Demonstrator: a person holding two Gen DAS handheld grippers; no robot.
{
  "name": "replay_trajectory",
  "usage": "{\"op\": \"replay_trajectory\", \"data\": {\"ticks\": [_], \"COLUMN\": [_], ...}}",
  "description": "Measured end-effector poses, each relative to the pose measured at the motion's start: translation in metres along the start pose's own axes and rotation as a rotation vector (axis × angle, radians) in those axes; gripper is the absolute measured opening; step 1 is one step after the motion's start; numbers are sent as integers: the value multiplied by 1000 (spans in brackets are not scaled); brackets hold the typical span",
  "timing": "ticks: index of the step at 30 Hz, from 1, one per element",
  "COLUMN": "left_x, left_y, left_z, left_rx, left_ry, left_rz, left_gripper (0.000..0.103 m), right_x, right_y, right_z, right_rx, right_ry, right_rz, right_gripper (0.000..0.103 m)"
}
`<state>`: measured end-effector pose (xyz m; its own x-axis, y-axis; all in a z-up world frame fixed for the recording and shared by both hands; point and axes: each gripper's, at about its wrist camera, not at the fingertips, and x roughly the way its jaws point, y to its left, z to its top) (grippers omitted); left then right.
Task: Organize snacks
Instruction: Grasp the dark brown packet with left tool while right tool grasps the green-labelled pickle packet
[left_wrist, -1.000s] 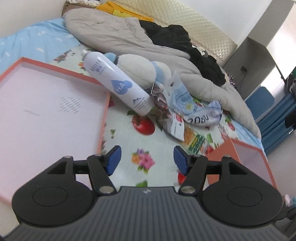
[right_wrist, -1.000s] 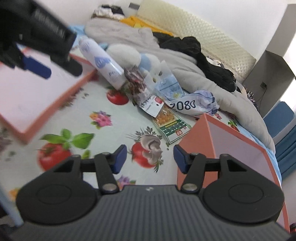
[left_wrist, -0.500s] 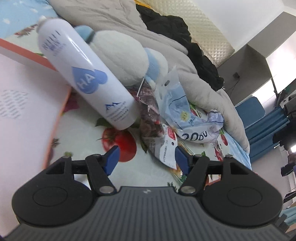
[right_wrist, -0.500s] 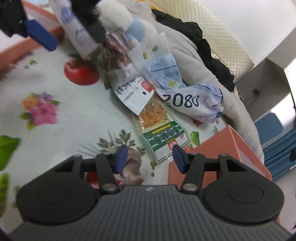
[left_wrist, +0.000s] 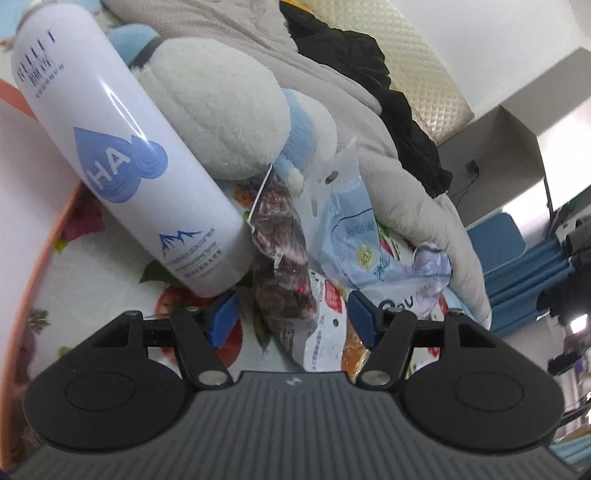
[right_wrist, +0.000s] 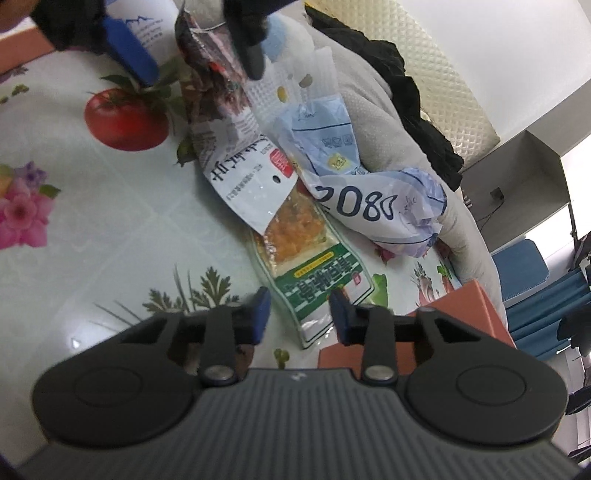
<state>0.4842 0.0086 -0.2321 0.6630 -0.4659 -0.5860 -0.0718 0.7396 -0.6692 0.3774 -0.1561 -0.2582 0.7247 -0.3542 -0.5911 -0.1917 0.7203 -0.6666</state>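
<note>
My left gripper (left_wrist: 291, 317) is open, its blue fingertips on either side of a clear packet of dark red snacks (left_wrist: 284, 254) with a white label end. That packet also shows in the right wrist view (right_wrist: 229, 122), with the left gripper (right_wrist: 192, 48) around its top. A pale blue and white bag marked 2080 (right_wrist: 369, 192) lies to its right. A green and orange snack packet (right_wrist: 314, 266) lies flat on the fruit-print cloth. My right gripper (right_wrist: 299, 314) is open, its fingertips straddling this packet's near end.
A white spray bottle (left_wrist: 122, 155) leans on a white and blue plush toy (left_wrist: 229, 107). An orange-rimmed pink tray (left_wrist: 26, 206) lies at left. An orange box (right_wrist: 469, 310) stands at right. A grey blanket (left_wrist: 406, 177) and black clothes (left_wrist: 369, 62) lie behind.
Both grippers have moved forward toward the pile. The left now brackets the dark red packet beside the bottle; the right has reached the green and orange packet.
</note>
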Motion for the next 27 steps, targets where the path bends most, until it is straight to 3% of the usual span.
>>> {"op": "replay_trajectory", "data": {"ticks": [4, 5, 7, 10, 14, 20, 25, 26, 27], "left_x": [15, 18, 24, 24, 5, -54, -99, -105, -111], "left_y": [-3, -3, -2, 0, -1, 7, 23, 24, 25], "left_z": [1, 1, 1, -1, -7, -23, -29, -30, -30], "left_rx": [-45, -51, -69, -75, -49, 24, 11, 24, 29], "left_ry": [-18, -24, -22, -29, -30, -63, -73, -78, -79], "left_rz": [9, 17, 44, 49, 28, 60, 71, 80, 84], "left_gripper": [66, 62, 40, 30, 28, 27, 27, 27, 27], "right_x": [2, 3, 2, -3, -15, -34, -32, -29, -26], "right_y": [-2, -3, -6, -9, -20, -44, -57, -58, -59], "right_z": [3, 3, 4, 3, 1, -1, 5, 7, 9], "right_rx": [26, 34, 58, 88, 149, 292, 410, 427, 448], "right_ry": [7, 10, 19, 15, -10, -59, -85, -82, -83], "right_rz": [40, 52, 78, 108, 138, 177, 225, 234, 246], "right_gripper": [18, 14, 10, 7, 7, 8, 12, 15, 27]}}
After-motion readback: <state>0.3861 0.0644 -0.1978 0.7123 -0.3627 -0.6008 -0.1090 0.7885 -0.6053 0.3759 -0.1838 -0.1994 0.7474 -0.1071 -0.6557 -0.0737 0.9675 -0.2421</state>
